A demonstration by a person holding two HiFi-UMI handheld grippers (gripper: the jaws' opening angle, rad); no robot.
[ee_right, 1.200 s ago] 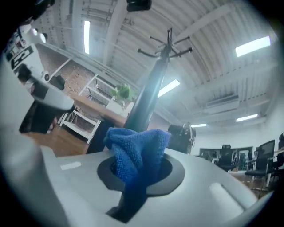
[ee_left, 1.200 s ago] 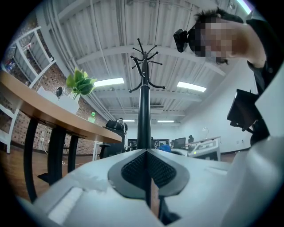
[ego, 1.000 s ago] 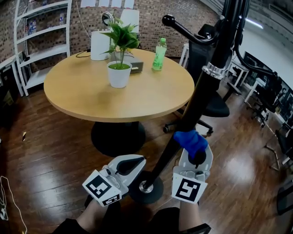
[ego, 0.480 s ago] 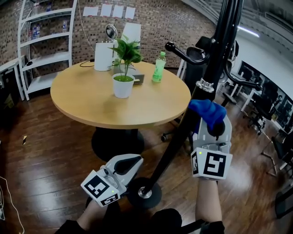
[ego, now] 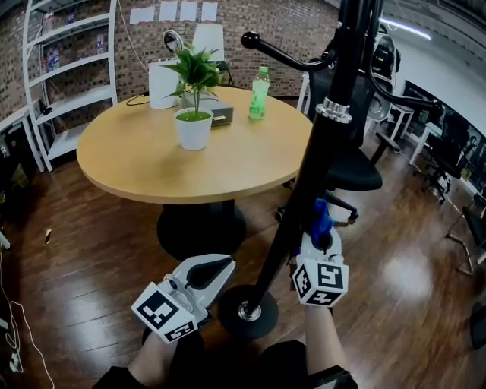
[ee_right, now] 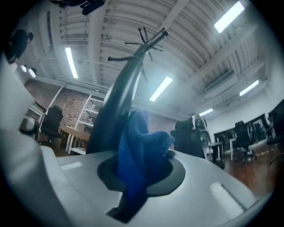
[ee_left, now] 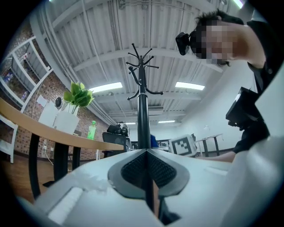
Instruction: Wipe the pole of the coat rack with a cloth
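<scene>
Head view shows nearest the left gripper [ego: 219, 267], low beside the round black base [ego: 247, 313], its smooth grey jaws pressed together on nothing; the right gripper [ego: 323, 237] pinches a soft, crumpled blue cloth [ego: 320, 219] against the lower part of the glossy black pole [ego: 323, 144]; farther stands a round wooden table [ego: 144, 171] with a white plant pot [ego: 194, 129] and a green bottle [ego: 260, 93].

**Legible text: none.**
Wall papers [ego: 168, 11] and the bottle label [ego: 258, 96] were too small to read; cube markers [ego: 323, 279] carried patterns only.
</scene>
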